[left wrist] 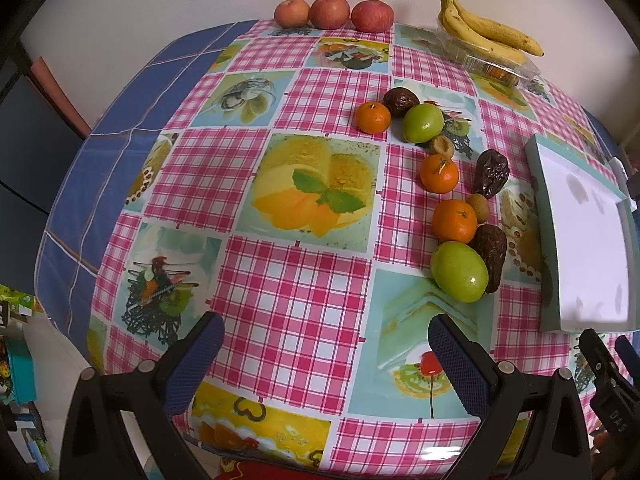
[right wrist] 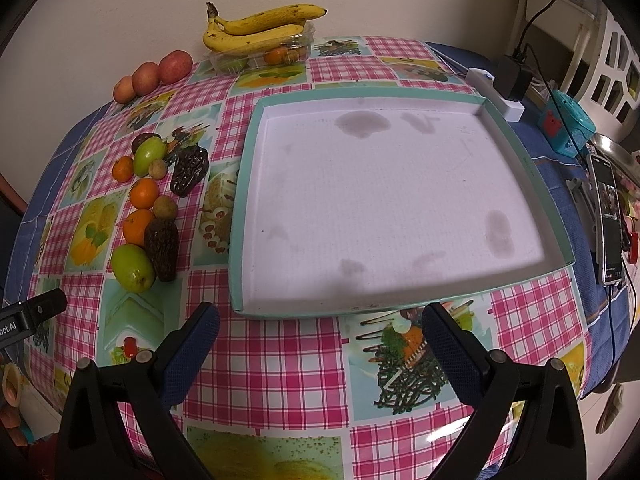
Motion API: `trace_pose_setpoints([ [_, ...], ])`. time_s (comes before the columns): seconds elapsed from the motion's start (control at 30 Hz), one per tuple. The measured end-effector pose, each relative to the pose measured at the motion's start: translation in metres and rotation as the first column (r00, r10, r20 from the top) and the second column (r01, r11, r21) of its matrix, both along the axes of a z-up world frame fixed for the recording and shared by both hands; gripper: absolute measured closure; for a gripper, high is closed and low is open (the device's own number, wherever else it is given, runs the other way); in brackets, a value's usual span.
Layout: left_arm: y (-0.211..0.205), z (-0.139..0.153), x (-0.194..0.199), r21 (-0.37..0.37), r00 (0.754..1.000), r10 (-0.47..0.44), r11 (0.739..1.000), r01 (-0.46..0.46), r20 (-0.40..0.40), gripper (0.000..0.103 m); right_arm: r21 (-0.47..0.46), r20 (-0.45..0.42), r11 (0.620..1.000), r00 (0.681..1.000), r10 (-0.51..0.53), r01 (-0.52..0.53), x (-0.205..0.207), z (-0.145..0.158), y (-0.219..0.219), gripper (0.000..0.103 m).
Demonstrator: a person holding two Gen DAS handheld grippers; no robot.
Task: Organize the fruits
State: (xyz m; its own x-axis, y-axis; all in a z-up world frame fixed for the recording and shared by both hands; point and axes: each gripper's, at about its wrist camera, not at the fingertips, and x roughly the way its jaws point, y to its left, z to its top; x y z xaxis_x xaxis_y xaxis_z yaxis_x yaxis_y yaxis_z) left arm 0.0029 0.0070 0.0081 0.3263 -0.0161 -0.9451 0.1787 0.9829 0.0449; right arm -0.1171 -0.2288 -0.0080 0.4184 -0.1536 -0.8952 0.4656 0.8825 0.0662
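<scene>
A loose line of small fruits lies on the checked tablecloth: a near green fruit [left wrist: 459, 277] [right wrist: 132, 267], a mandarin [left wrist: 454, 220] [right wrist: 137, 226], dark wrinkled fruits [left wrist: 491, 256] [right wrist: 162, 249], small brown fruits [left wrist: 478, 207] and a far green fruit [left wrist: 423, 122] [right wrist: 149, 156]. To their right sits an empty white tray [left wrist: 592, 236] [right wrist: 384, 208] with a teal rim. My left gripper [left wrist: 326, 334] hovers open over the cloth, left of and nearer than the fruits. My right gripper [right wrist: 320, 322] is open just before the tray's near edge.
Three apples [left wrist: 330, 12] [right wrist: 152, 74] line the wall at the back. Bananas [left wrist: 486, 26] [right wrist: 256, 28] rest on a clear plastic box [right wrist: 262, 56] of fruit. A power strip with plug [right wrist: 500, 94], a teal box [right wrist: 564, 124] and a phone [right wrist: 608, 216] lie right of the tray.
</scene>
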Motion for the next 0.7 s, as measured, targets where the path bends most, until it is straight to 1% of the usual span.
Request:
trace_pose_setpoints([
  [0.3, 0.001, 0.001, 0.001, -0.021, 1.000, 0.003, 1.000, -0.003, -0.002, 0.000, 0.001, 0.000, 1.000, 1.000, 0.000, 0.000, 0.001, 0.000, -0.001, 0.002],
  [0.47, 0.002, 0.002, 0.001, -0.046, 1.000, 0.001, 0.999, 0.000, 0.006, 0.000, 0.001, 0.000, 1.000, 1.000, 0.000, 0.000, 0.001, 0.001, -0.001, 0.002],
  [0.57, 0.004, 0.003, 0.004, -0.064, 0.999, 0.017, 0.998, -0.015, 0.029, 0.000, 0.001, 0.000, 1.000, 1.000, -0.001, 0.001, 0.001, 0.001, -0.001, 0.002],
  [0.7, 0.011, 0.012, 0.011, -0.105, 0.993, 0.069, 0.993, -0.059, 0.095, 0.000, 0.000, 0.001, 1.000, 1.000, 0.000, 0.000, 0.001, 0.001, -0.001, 0.002],
])
